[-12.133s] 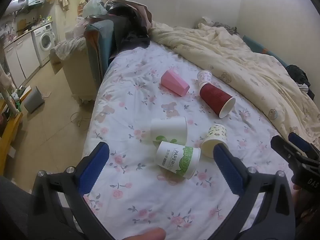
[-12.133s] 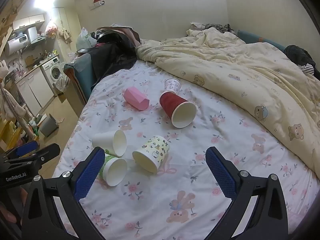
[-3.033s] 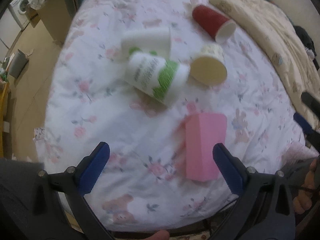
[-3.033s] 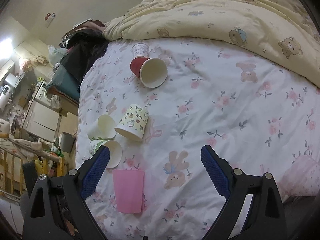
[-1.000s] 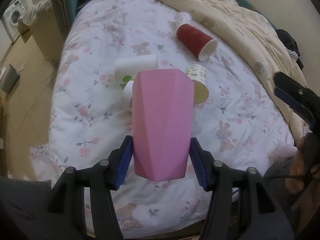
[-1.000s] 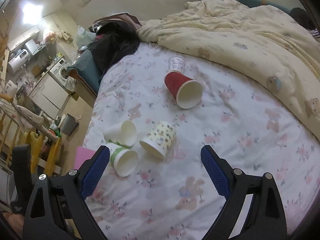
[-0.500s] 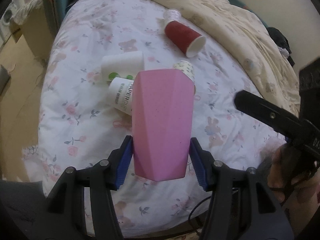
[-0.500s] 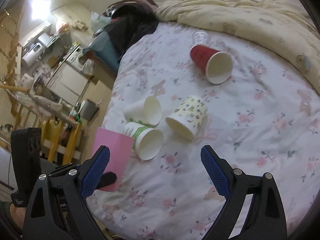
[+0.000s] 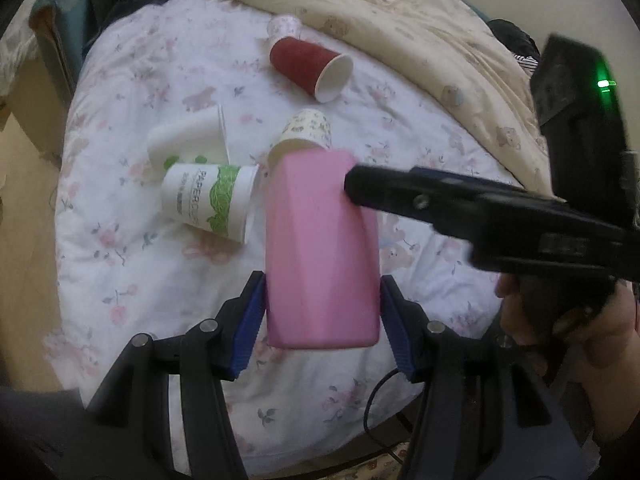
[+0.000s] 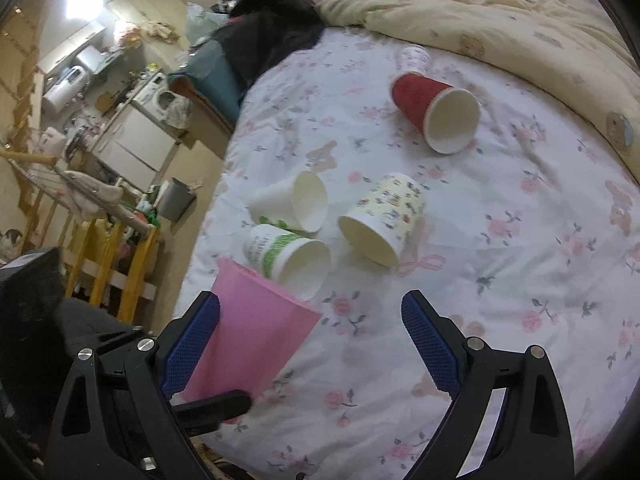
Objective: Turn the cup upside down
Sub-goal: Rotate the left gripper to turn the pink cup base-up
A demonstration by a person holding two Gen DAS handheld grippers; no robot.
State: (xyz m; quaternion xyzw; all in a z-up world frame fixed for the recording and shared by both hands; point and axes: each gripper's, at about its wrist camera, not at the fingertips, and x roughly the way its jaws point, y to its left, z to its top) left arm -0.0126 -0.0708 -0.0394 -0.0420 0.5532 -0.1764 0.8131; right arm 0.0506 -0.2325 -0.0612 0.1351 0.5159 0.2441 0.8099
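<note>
My left gripper (image 9: 322, 326) is shut on a faceted pink cup (image 9: 320, 240) and holds it above the near edge of the bed. The cup also shows in the right wrist view (image 10: 252, 328), at the lower left. My right gripper (image 10: 310, 342) is open, and the pink cup's upper part lies between its blue pads (image 10: 192, 344), close to the left one. In the left wrist view the right gripper's black finger (image 9: 440, 200) reaches in from the right and meets the cup's top right corner.
Several paper cups lie on their sides on the floral bedsheet (image 10: 520, 280): a red one (image 10: 436, 112), a patterned cream one (image 10: 380, 220), a white one (image 10: 292, 204), a green-and-white one (image 10: 288, 260). A small cup (image 10: 414, 56) stands by the yellow duvet (image 10: 520, 20). The floor drops off left.
The left gripper took the pink cup from the bed and lifted it. Over the last second the right gripper has swung in towards the cup, so its open fingers now reach around it.
</note>
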